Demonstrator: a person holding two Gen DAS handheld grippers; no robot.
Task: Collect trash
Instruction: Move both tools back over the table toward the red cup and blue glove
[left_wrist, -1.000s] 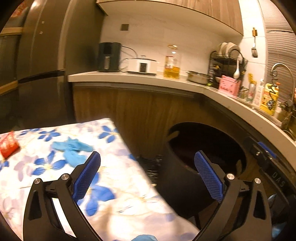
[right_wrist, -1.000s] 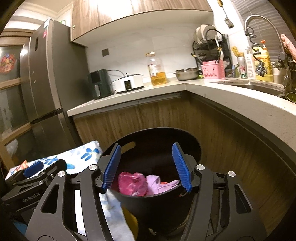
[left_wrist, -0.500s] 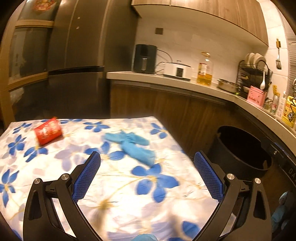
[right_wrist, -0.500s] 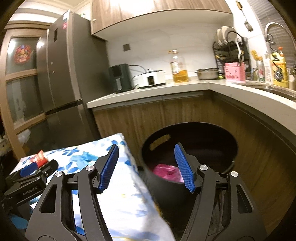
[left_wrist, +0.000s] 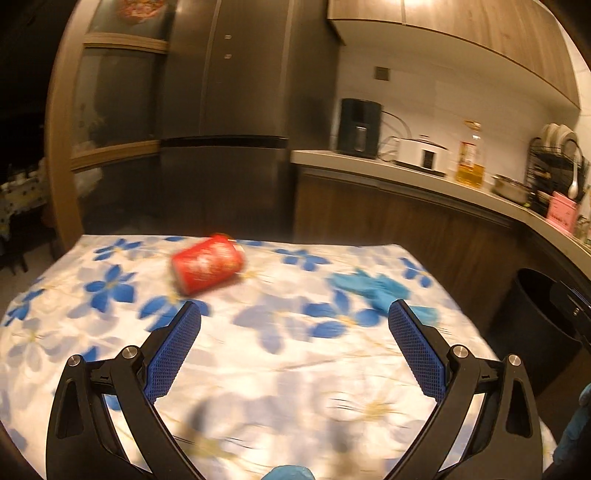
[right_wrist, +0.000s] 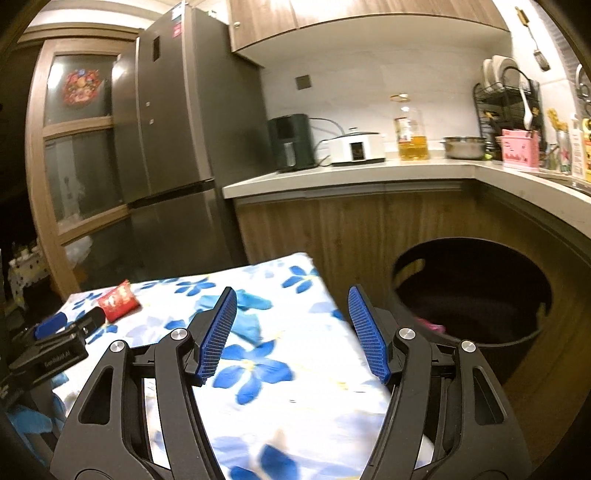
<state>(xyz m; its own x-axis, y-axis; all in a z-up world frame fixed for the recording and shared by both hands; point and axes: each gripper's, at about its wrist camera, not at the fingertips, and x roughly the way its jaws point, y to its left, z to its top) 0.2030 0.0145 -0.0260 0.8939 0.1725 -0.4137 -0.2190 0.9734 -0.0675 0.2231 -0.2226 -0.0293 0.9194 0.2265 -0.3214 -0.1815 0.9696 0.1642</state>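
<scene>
Left gripper (left_wrist: 294, 332): jaws spread wide, nothing between the pads, hovering over the table (left_wrist: 280, 373) with its blue-flowered cloth. Red crushed can (left_wrist: 207, 265) lies on its side ahead of the left finger, near the table's far edge; open cloth between it and the finger. Blue glove (left_wrist: 373, 287), crumpled, lies toward the far right corner, just beyond the right fingertip and clear of the can.

Right gripper (right_wrist: 291, 328): jaws released, empty, held above the table's right edge. From this view the can (right_wrist: 119, 302) sits at far left close to the left gripper's tip, the glove (right_wrist: 248, 302) partly hidden behind the left finger.

Black trash bin (right_wrist: 476, 295) stands on the floor just off the table's right edge, tucked against the wooden cabinet fronts under the countertop (right_wrist: 369, 174); a pink scrap (right_wrist: 431, 325) shows inside. Narrow gap between table edge and bin rim. Refrigerator (left_wrist: 229, 122) stands beyond the table's far edge.
</scene>
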